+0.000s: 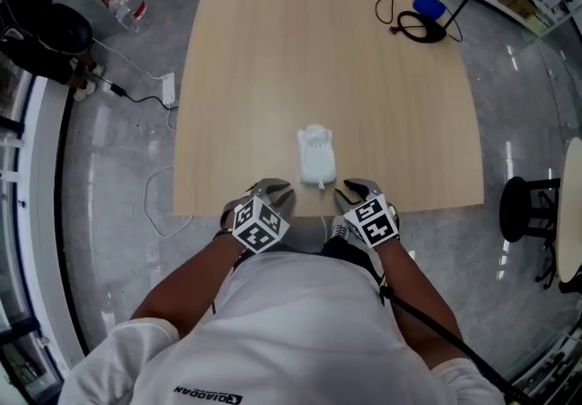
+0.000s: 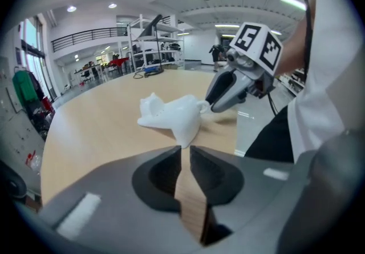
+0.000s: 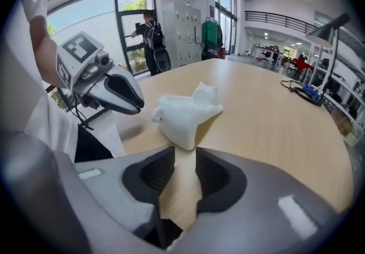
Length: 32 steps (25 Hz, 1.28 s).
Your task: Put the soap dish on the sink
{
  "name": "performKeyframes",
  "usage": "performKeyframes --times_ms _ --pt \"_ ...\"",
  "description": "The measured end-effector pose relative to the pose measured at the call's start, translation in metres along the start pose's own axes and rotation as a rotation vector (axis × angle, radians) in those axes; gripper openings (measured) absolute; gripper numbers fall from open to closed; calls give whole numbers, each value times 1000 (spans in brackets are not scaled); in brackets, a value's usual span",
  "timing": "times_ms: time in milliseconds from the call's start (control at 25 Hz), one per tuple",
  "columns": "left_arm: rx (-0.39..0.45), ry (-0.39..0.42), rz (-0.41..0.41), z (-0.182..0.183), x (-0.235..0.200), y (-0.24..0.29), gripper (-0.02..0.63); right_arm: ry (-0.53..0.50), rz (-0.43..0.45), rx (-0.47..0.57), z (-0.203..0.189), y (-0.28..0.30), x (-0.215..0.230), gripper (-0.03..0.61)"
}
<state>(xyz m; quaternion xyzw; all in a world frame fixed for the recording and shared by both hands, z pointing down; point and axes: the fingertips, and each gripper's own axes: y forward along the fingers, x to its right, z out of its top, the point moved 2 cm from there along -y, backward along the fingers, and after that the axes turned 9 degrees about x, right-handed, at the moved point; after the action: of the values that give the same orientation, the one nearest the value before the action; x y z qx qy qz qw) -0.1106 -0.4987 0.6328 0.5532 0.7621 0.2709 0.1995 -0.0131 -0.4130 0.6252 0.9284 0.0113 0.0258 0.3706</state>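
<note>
The white soap dish (image 1: 316, 157) lies on the light wooden table (image 1: 273, 57) close to its near edge; it also shows in the left gripper view (image 2: 174, 116) and the right gripper view (image 3: 185, 116). My left gripper (image 1: 273, 187) hovers at the table edge just left of the dish, its jaws a narrow gap apart with nothing between them (image 2: 186, 153). My right gripper (image 1: 353, 187) sits just right of the dish, open and empty (image 3: 185, 156). Neither touches the dish. No sink is in view.
A desk lamp base (image 1: 423, 28) with a cable and a blue object (image 1: 429, 3) sit at the table's far right. A black stool (image 1: 523, 207) stands right of the table. A power strip (image 1: 167, 89) and a bottle (image 1: 127, 7) lie on the floor at left.
</note>
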Motion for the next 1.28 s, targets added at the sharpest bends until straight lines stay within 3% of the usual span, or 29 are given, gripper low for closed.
performKeyframes --times_ms 160,320,600,760,960,1280 --pt "59 52 -69 8 12 -17 9 211 -36 149 17 -23 -17 2" --pt "90 42 -103 12 18 -32 8 340 -41 263 34 -39 -34 2" --pt "199 -111 -32 42 12 -53 8 348 -21 368 55 -75 -34 2" --pt "286 -219 68 65 8 -62 8 304 23 418 65 -96 -27 2" --pt "328 -258 193 84 31 -56 8 254 92 443 57 -122 -18 2" --pt "336 -267 278 101 106 -53 8 212 202 461 22 -160 -21 2"
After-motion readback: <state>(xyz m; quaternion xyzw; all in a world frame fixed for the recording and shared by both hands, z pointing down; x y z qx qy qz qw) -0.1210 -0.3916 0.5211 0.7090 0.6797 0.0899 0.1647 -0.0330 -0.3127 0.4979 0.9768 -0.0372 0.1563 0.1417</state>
